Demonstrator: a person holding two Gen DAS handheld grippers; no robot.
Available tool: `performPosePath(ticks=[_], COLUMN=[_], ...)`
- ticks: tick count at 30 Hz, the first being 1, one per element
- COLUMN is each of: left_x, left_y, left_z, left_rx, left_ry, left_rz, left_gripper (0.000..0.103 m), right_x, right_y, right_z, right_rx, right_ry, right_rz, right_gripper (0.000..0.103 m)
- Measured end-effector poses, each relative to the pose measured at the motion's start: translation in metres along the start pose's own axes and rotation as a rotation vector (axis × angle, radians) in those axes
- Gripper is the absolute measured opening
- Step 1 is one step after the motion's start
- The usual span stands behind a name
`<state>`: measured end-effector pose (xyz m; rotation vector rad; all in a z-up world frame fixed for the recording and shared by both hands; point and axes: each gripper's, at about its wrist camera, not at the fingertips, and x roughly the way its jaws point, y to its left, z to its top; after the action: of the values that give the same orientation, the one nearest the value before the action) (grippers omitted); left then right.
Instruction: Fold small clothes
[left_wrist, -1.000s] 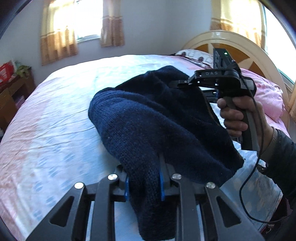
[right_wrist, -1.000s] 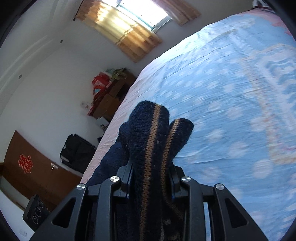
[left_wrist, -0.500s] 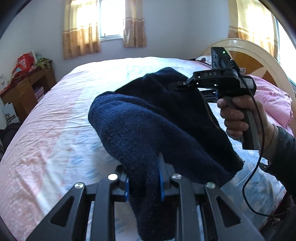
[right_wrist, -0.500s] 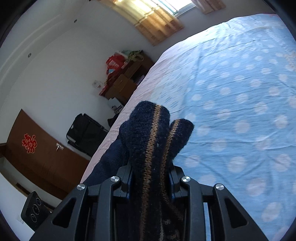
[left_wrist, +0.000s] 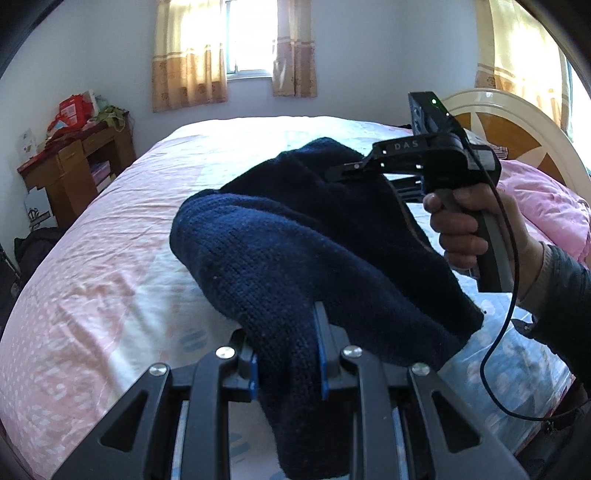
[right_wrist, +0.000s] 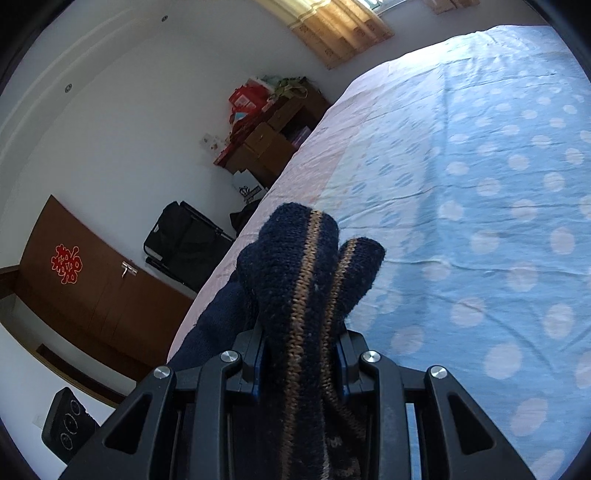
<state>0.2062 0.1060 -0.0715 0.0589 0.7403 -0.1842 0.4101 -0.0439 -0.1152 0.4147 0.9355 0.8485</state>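
Observation:
A dark navy knitted sweater (left_wrist: 295, 240) hangs in the air between both grippers, above the bed (left_wrist: 110, 258). My left gripper (left_wrist: 288, 354) is shut on a bunched fold of it at the bottom of the left wrist view. A hand holds my right gripper (left_wrist: 340, 171) at the upper right of that view, clamped on the far side of the sweater. In the right wrist view my right gripper (right_wrist: 301, 354) is shut on the sweater's edge (right_wrist: 306, 273), navy with tan stripes, bulging out past the pads.
The bed sheet (right_wrist: 480, 184) is pink and light blue with pale dots. A pink quilt (left_wrist: 546, 206) lies by the round headboard (left_wrist: 517, 122). A wooden desk (left_wrist: 74, 166) with red boxes stands beside the bed. A black bag (right_wrist: 184, 240) and a brown cabinet (right_wrist: 92, 280) line the wall.
Both grippers have carried the sweater sideways across the bed and turned. The window and desk have slid into the left wrist view. Both grips are unchanged.

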Motion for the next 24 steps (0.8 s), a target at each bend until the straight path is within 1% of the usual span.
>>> performPosePath(ticks=[5, 12, 17, 24], left_x=[-0.004, -0.009, -0.002, -0.001], left_y=[0.007, 0.011, 0.017, 0.017], left_z=[-0.008, -0.014, -0.017, -0.023], left_rx=[-0.029, -0.058, -0.087, -0.099], left_ry=[0.003, 0.000, 0.016, 0.030], left_rz=[0.015, 0.028, 0.024, 0.023], left_gripper=[0.024, 0.024, 0.024, 0.024], right_x=[0.018, 0.042, 0.055, 0.074], right_y=[0.012, 0.025, 0.027, 0.024], right_z=[0.002, 0.004, 0.004, 0.007], right_rx=[-0.018, -0.043, -0.046, -0.053], right_ry=[0.030, 0.064, 0.089, 0.134], right_rz=[-0.017, -0.017, -0.032, -0.066], right_gripper=[0.029, 0.029, 0.028, 0.027])
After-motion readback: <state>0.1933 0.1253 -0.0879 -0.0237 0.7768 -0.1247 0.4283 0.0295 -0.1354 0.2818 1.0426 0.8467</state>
